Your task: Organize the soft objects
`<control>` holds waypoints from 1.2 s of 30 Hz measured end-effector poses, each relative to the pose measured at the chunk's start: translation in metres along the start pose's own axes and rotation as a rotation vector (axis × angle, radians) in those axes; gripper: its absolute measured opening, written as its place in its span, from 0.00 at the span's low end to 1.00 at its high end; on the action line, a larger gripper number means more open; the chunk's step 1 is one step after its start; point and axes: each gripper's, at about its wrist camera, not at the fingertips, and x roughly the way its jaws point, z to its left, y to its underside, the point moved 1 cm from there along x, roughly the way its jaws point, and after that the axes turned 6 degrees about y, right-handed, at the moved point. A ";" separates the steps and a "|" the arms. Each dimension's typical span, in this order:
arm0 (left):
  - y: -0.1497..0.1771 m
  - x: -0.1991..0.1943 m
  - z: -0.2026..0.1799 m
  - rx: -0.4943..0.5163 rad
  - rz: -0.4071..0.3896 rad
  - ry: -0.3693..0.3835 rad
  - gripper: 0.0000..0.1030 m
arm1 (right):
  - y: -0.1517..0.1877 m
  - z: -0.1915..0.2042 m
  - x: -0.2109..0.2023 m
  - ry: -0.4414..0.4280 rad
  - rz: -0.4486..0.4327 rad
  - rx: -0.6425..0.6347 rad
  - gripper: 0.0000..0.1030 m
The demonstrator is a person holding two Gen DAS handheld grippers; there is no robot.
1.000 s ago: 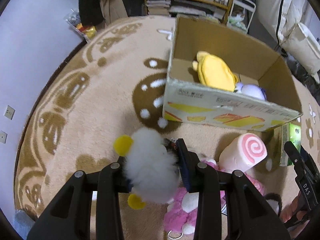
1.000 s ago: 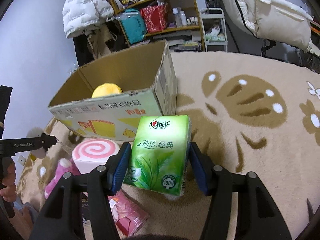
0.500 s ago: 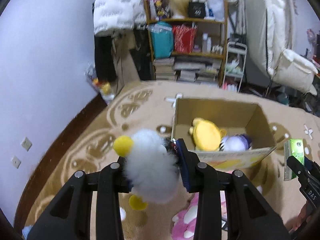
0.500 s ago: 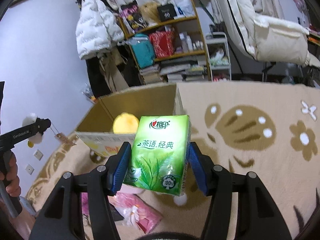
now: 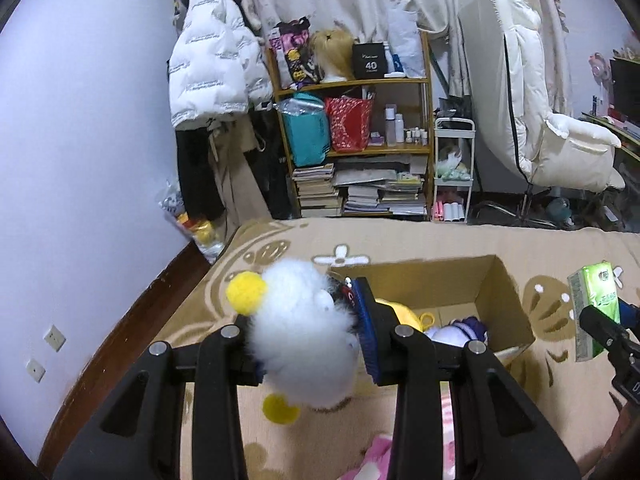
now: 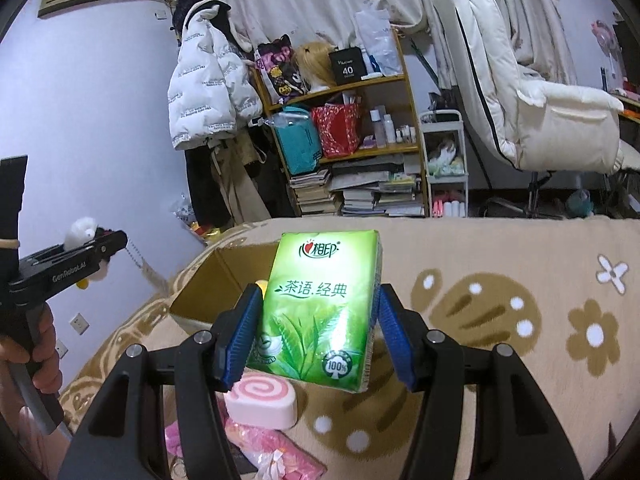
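Left claw (image 5: 308, 344): clamped tight on white fluffy plush toy (image 5: 304, 340) with yellow pom-poms, held in air above carpet (image 5: 280, 248), just left of open cardboard box (image 5: 504, 300). Box contents: yellow plush (image 5: 404, 314), white-purple plush (image 5: 460, 330). Right claw (image 6: 316, 332): half spread, blue pads pressing both sides of green tissue pack (image 6: 320, 312), pack upright, raised above carpet near box. Pink swirl roll cushion (image 6: 262, 402) on carpet below right claw, beside pink items.
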 end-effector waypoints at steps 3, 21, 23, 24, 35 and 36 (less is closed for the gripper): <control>-0.011 0.005 -0.004 0.013 -0.011 0.016 0.34 | -0.007 0.004 0.006 -0.007 -0.008 -0.007 0.60; -0.042 0.047 -0.011 0.000 -0.041 0.085 0.34 | -0.027 0.016 0.054 -0.025 -0.004 -0.049 0.60; -0.040 0.054 -0.010 -0.014 -0.028 0.096 0.34 | -0.028 0.017 0.059 -0.025 -0.003 -0.059 0.60; -0.039 0.057 -0.009 -0.021 -0.019 0.106 0.34 | -0.030 0.018 0.062 -0.024 -0.002 -0.060 0.60; -0.024 0.086 -0.012 -0.029 0.045 0.167 0.34 | -0.022 0.035 0.088 -0.060 0.032 -0.081 0.60; -0.022 0.090 -0.010 -0.041 0.056 0.180 0.34 | -0.021 0.037 0.090 -0.062 0.039 -0.086 0.60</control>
